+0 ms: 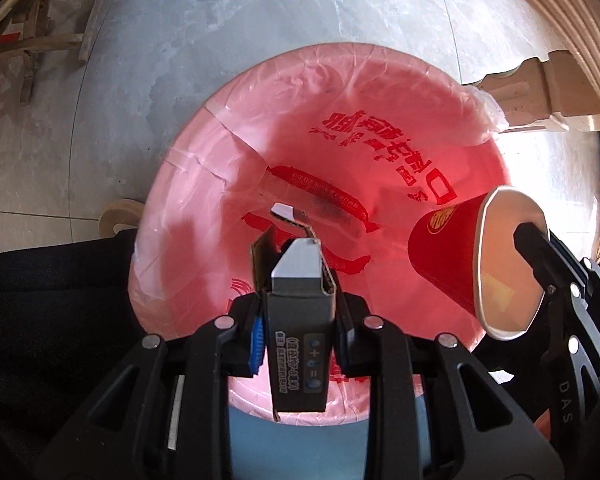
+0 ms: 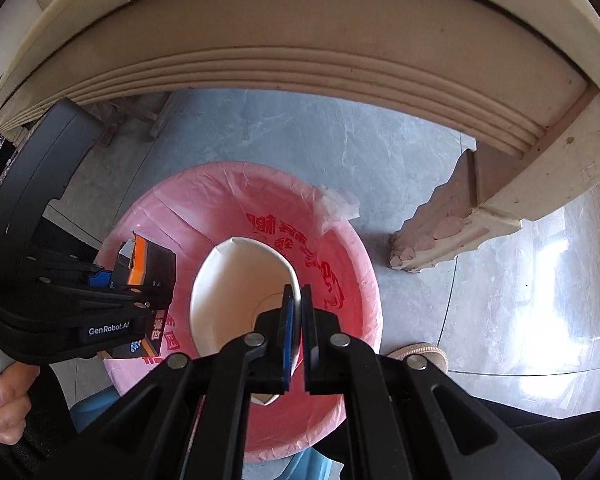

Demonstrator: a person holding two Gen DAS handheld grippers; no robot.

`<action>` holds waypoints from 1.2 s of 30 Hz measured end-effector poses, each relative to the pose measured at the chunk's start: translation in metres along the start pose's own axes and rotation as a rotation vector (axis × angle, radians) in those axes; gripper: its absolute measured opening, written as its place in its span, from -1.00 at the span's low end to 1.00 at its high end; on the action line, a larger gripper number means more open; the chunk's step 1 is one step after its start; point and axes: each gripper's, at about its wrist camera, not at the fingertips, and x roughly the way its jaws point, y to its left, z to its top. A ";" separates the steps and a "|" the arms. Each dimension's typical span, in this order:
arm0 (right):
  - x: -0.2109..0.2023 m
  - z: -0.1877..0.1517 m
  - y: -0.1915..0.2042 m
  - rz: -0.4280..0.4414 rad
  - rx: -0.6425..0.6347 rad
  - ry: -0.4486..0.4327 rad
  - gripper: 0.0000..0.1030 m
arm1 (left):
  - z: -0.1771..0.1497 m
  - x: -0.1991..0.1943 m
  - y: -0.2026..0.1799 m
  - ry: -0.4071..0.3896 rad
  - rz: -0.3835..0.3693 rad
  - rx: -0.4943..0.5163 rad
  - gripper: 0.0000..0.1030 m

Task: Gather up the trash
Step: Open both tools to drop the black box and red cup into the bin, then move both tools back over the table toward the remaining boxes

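Though part hidden, dark carton (image 1: 300,320) pinched in L fingers (image 1: 260,332), dented red cup (image 2: 240,300) in R fingers (image 2: 287,320), probably cardboard.

"GenRobot.AI" is printed in white on the black plastic left gripper (image 2: 142,294), lower left of the right wrist view. Letters "DAS" run down the black right gripper's body (image 1: 566,404), lower right of the left wrist view. The pink plastic bin liner (image 1: 228,152) has big red characters, unreadable to me. The dark grey cardboard box (image 1: 300,328) shows "+" and "=" symbols.

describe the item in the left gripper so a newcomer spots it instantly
Find the bin with the pink bag. Above its opening the left gripper clamps a small dark carton, top flap torn open. Unlike the red paper cup alongside, it is boxy with an orange side.
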 end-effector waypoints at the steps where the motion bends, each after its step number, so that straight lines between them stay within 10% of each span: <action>1: 0.005 0.000 -0.002 0.002 0.003 0.012 -0.92 | 0.003 0.004 0.000 0.014 0.004 -0.003 -0.49; 19: 0.033 0.002 0.006 0.028 -0.016 0.087 -0.74 | 0.007 0.023 0.002 0.072 0.055 -0.009 -0.48; 27: 0.032 0.003 0.009 0.013 -0.030 0.074 -0.08 | 0.008 0.015 -0.002 0.028 0.094 0.014 0.37; 36: 0.028 0.005 0.005 0.043 -0.004 0.071 -0.01 | 0.008 0.010 -0.007 0.004 0.123 0.042 0.38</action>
